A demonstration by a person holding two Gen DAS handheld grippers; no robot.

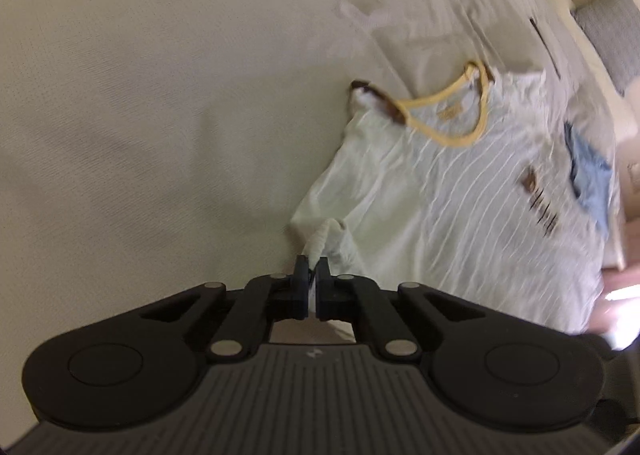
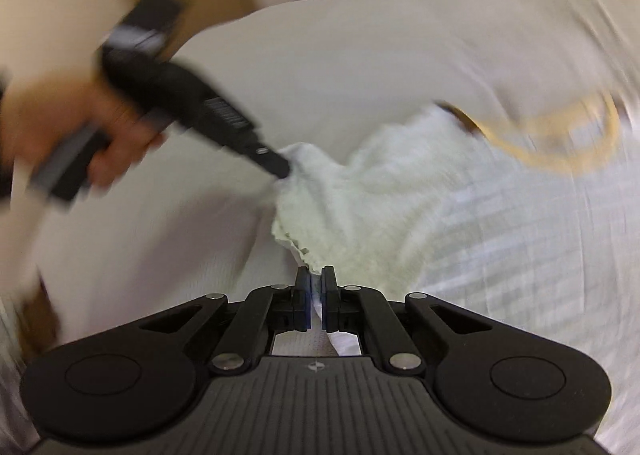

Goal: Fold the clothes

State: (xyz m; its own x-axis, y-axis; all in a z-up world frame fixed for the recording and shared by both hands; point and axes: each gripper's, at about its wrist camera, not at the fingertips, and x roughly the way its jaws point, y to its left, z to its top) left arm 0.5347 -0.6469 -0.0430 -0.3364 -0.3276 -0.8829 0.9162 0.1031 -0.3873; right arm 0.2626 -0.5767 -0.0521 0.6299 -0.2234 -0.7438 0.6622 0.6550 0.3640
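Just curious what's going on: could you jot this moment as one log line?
left gripper: shut on white striped T-shirt sleeve | right gripper: shut on its edge | surface: cream bedsheet

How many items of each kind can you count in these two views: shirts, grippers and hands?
Shirts: 1, the white shirt with a yellow collar.
Grippers: 2, the left gripper and the right gripper, both pinching the shirt.
Hands: 1, holding the left gripper.
Total: 4

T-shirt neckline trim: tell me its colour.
Yellow trim on the white T-shirt; sharpest in the left wrist view.
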